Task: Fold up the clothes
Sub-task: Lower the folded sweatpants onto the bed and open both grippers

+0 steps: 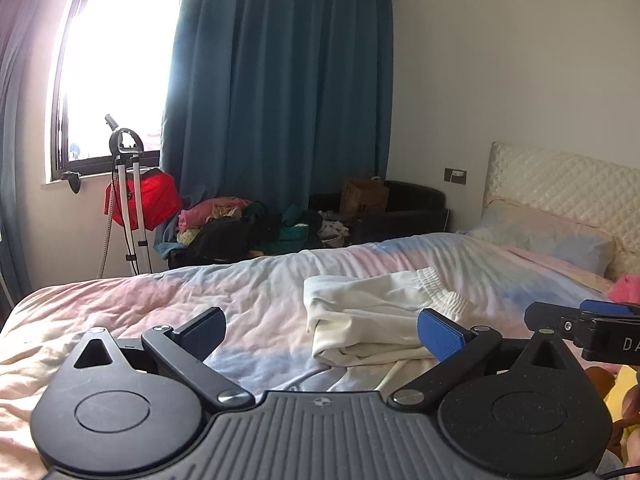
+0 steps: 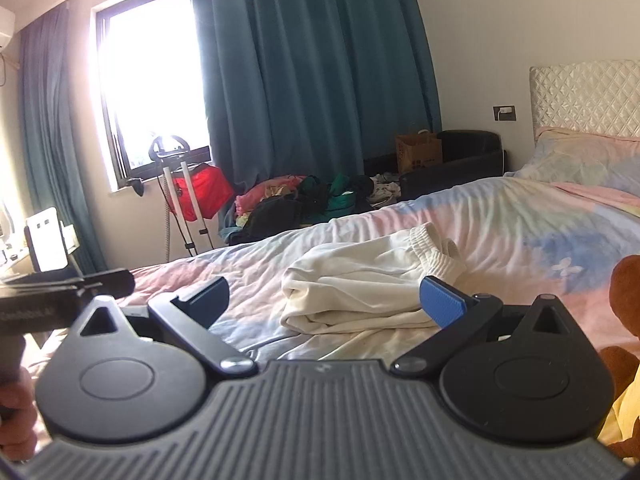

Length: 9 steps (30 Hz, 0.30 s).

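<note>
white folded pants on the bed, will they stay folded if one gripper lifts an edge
Probably not: the white folded cotton pants look soft and creased, so the layers would likely droop open. They seem light. The wrinkled pastel bedsheet may drag along.

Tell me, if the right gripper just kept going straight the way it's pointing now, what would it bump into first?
Most likely the folded white garment on the bed. The right gripper stands open, tipped slightly downward, and the garment lies straight ahead between its fingers. Depth is hard to judge, so it might touch the bedsheet just before it.
</note>
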Tool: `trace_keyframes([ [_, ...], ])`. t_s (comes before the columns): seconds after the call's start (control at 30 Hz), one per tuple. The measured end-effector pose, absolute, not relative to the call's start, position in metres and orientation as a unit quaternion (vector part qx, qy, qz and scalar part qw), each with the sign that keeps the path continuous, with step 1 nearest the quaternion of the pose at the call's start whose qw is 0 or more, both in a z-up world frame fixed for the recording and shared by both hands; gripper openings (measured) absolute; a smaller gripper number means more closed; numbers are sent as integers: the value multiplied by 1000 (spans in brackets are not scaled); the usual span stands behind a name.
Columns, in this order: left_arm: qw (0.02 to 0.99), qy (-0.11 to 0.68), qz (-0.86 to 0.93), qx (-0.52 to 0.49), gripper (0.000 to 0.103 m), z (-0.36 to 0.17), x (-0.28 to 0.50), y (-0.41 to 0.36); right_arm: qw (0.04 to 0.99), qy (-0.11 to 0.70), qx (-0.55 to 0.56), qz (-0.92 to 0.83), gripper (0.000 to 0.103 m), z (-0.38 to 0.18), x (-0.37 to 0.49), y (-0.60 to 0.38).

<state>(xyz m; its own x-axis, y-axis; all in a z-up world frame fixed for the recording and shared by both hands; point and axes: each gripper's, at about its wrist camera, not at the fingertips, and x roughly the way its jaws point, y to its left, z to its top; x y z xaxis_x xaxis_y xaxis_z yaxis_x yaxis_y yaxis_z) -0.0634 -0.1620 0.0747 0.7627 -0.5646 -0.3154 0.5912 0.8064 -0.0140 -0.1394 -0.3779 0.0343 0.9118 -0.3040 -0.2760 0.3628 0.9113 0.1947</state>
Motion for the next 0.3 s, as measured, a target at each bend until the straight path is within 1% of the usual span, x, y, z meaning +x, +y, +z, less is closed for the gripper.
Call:
trace_keyframes([
  [0.3,938,162,-306,36,103,71,-60,-156,964,124,98,-215,103,25,-137,-368],
])
